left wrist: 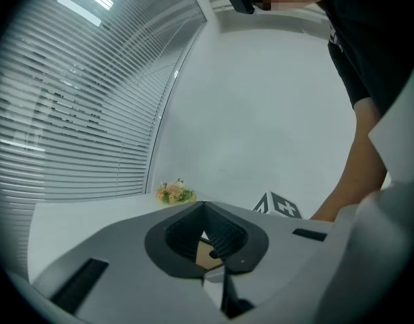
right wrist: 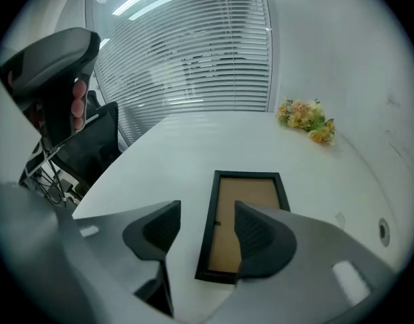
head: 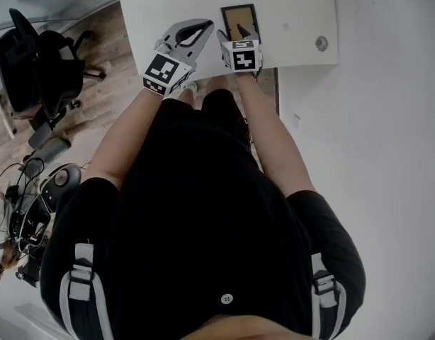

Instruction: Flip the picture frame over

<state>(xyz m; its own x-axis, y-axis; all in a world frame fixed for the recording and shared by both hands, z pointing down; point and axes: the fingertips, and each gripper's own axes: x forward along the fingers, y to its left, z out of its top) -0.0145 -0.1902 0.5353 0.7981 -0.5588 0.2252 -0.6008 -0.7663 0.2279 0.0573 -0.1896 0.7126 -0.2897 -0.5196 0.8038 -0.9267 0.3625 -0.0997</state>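
Note:
The picture frame (head: 239,18) lies flat on the white table (head: 295,13), black rim around a brown backing board (right wrist: 246,214) that faces up. My right gripper (right wrist: 205,214) hovers over the frame's near end, open. The frame's left rail sits below the gap between its jaws, and the pads do not touch it. In the head view the right gripper (head: 241,35) overlaps the frame's near edge. My left gripper (head: 202,27) is just left of the frame, shut with its tips together and nothing held. In the left gripper view a sliver of brown frame shows through the ring of the left gripper (left wrist: 205,208).
A small bunch of flowers (right wrist: 307,120) lies at the far end of the table. A round cable hole (head: 321,44) is at the table's right. A black office chair (head: 44,69) and cables (head: 30,211) stand on the wooden floor to the left. Window blinds run behind.

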